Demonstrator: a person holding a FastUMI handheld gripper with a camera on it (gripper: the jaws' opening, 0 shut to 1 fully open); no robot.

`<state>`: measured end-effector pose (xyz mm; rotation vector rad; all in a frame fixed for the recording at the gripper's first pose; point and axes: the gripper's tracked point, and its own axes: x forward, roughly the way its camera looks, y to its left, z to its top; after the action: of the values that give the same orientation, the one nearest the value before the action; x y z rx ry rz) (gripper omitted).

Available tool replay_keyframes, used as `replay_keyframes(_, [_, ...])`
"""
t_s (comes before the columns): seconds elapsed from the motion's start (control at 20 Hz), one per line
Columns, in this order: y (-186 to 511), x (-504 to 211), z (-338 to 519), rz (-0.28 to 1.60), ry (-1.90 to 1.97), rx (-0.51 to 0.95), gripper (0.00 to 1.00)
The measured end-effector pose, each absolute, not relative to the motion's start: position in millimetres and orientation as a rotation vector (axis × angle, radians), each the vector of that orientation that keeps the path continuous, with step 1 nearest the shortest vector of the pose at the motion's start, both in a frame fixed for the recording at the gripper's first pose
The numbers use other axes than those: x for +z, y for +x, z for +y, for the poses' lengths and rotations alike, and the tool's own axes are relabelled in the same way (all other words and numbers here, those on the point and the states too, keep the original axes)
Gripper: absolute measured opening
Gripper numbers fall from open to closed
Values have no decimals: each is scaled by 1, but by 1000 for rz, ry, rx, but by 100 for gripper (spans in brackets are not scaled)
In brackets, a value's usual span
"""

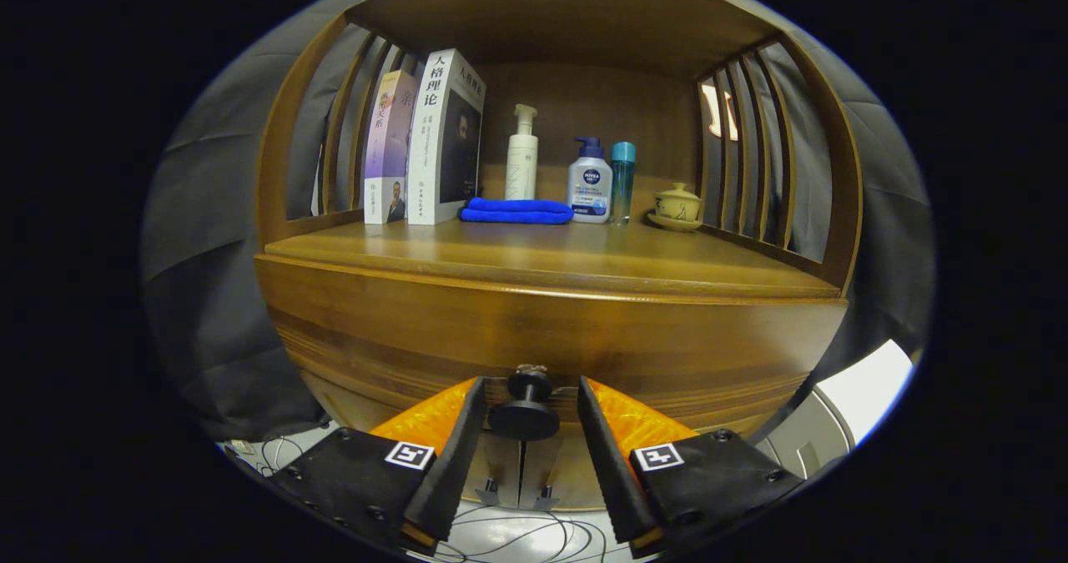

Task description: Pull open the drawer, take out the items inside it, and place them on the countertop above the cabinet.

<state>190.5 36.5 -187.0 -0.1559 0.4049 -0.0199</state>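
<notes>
Drawer [551, 342]: glossy brown wood front, curved, closed, directly beneath the countertop [551, 254]. Knob [524, 409]: dark, round, on a short stem, centred low on the drawer. Gripper [524, 409]: fingers spread, flanking the knob without touching.

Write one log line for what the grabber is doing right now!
phase: reaching for knob | gripper: open, fingers either side of drawer knob, not pressing | drawer: closed | countertop: cloth, bottles, books at back
</notes>
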Motion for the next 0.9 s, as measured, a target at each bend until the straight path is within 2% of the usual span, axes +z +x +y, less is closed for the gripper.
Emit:
replay_keyframes(0.1, [193, -193, 39, 417, -175, -10, 72])
replay_keyframes(0.25, [189, -190, 38, 409, -200, -30, 47])
replay_keyframes(0.45, [189, -193, 38, 440, -182, -39, 25])
replay_keyframes(0.9, [140, -189, 42, 457, -163, 6, 25])
